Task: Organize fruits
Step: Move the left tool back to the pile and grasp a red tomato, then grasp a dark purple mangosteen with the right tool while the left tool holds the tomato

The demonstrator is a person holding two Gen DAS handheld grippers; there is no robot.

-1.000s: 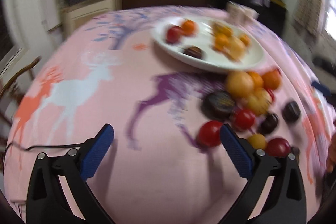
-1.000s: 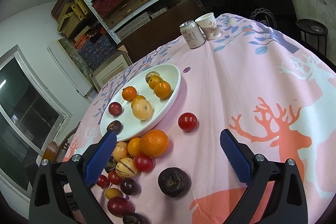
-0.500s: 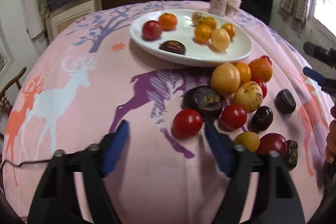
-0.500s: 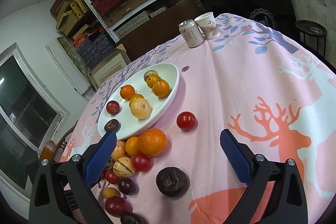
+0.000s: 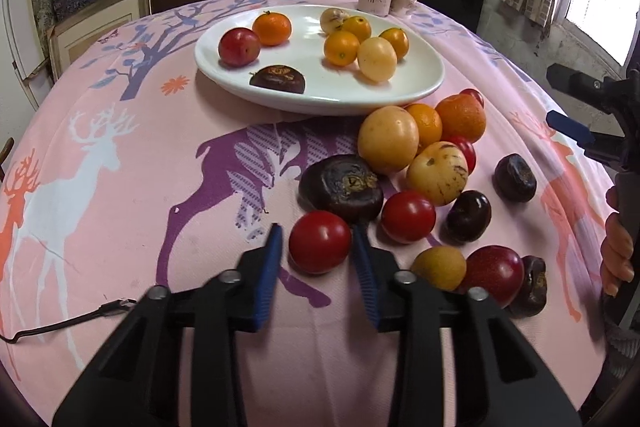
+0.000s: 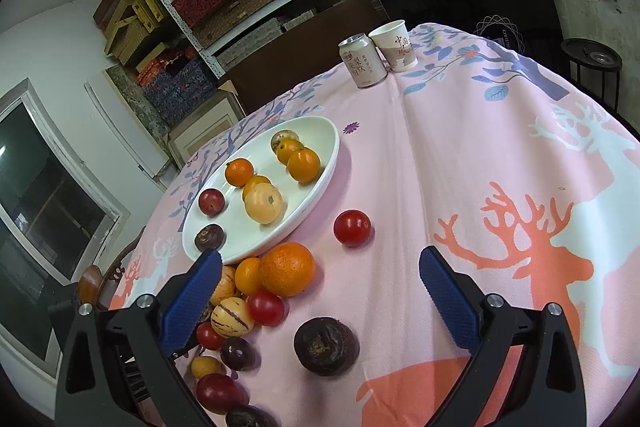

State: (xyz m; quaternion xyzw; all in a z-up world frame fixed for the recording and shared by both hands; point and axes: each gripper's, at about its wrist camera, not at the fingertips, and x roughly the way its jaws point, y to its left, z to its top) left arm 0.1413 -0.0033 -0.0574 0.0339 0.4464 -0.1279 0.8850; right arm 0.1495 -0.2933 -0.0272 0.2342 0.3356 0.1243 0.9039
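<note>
The left gripper (image 5: 318,247) is closing on a red tomato (image 5: 319,241) — at six o'clock of the white plate (image 5: 424,87) — while the right gripper (image 6: 320,279) hangs spread wide, empty.

1. The drink can (image 6: 363,61) at the far edge of the worktop carries printed Chinese characters running down its pale side; they are too small to make out for certain.
2. The paper cup (image 6: 396,45) just beside the can bears dark red Chinese characters, the top one reading "中"; the rest stay unclear.
3. Nothing else here carries legible writing.
</note>
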